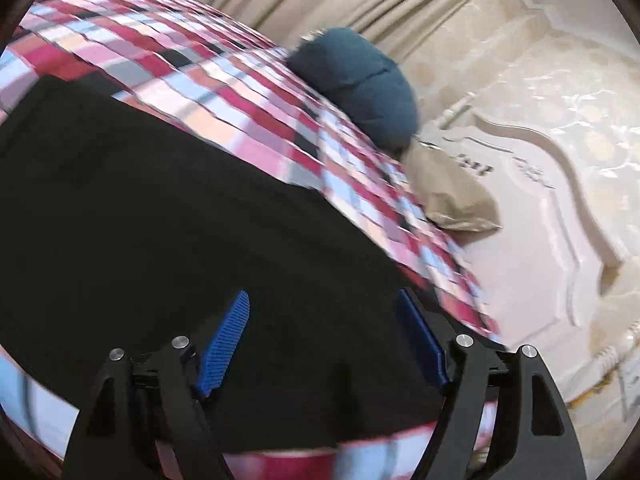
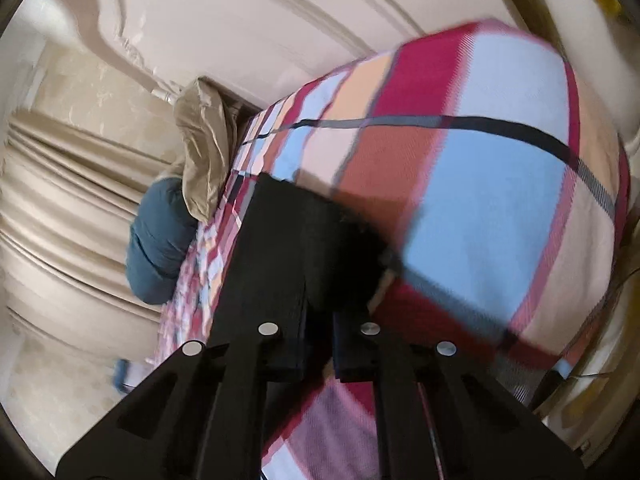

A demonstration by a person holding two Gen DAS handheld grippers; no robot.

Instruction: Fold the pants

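Black pants (image 1: 168,216) spread flat, matte, on the plaid-quilted bed (image 1: 160,40), left gripper (image 1: 324,340) jaws wide above the cloth, ribbed blue pads (image 1: 224,344), right gripper (image 2: 320,344) jaws nearly shut, whether they pinch the pants edge unclear, blurred, teal cushion (image 1: 360,84), crumpled tan pillow (image 1: 452,196).

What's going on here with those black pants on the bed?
A person with a gripper in each hand is folding black pants spread on a plaid bedspread. The left gripper is open above the pants, holding nothing. The right gripper is shut at the edge of the dark fabric; whether it pinches the cloth is hard to tell. A blue cushion and a tan pillow sit at the bed's edge.
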